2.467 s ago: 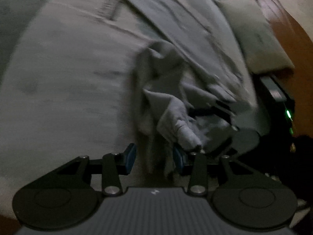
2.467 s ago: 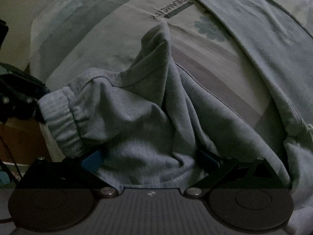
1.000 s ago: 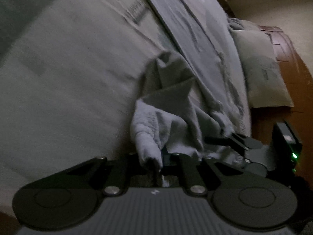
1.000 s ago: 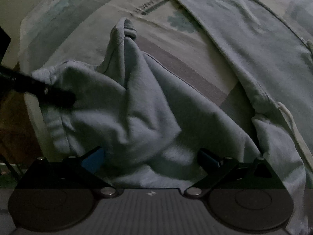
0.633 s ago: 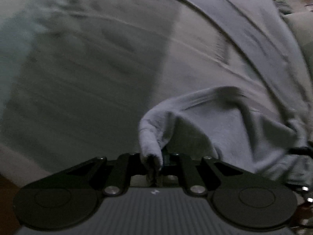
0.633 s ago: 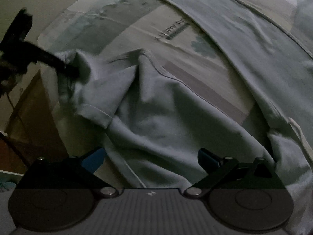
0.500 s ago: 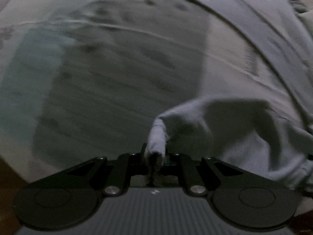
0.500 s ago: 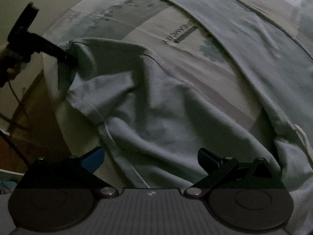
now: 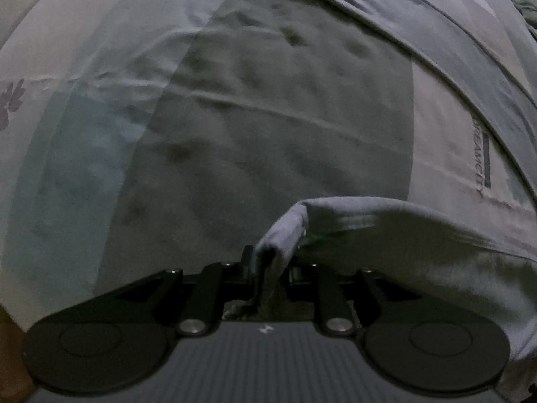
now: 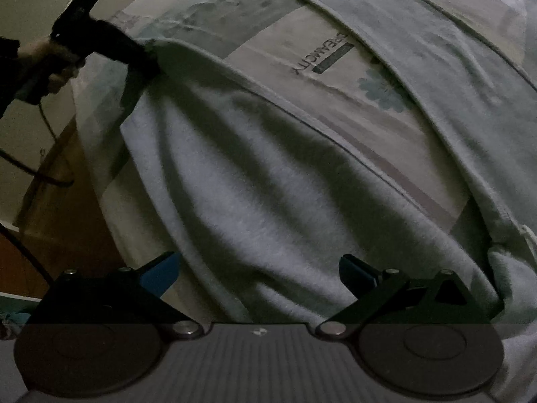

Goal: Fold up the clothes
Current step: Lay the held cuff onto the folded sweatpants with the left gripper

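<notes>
In the left wrist view, the left hand-held gripper (image 9: 270, 270) sits at the bottom centre of the frame with a bunched corner of the grey garment (image 9: 419, 235) standing between its fingers; the jaws have just been opening, a narrow gap shows, and the cloth still lies between them, though whether the pads still press on it cannot be told. From that corner the garment runs off to the lower right of the frame, lying on the bed sheet (image 9: 235, 117), a patterned cover with pale and dark grey-green panels and printed lettering at the right edge. In the right wrist view, the right hand-held gripper (image 10: 258, 273) has its blue-padded fingers well apart at the bottom of the frame, and the grey garment (image 10: 255, 184) passes under and between them untouched by either pad. The cloth spreads up and leftward in long soft folds to the upper left of the frame, where the left hand-held gripper (image 10: 144, 57), held by a person's hand (image 10: 50, 67), meets its far corner. A second grey cloth (image 10: 419, 50) lies across the upper right of the bed.
</notes>
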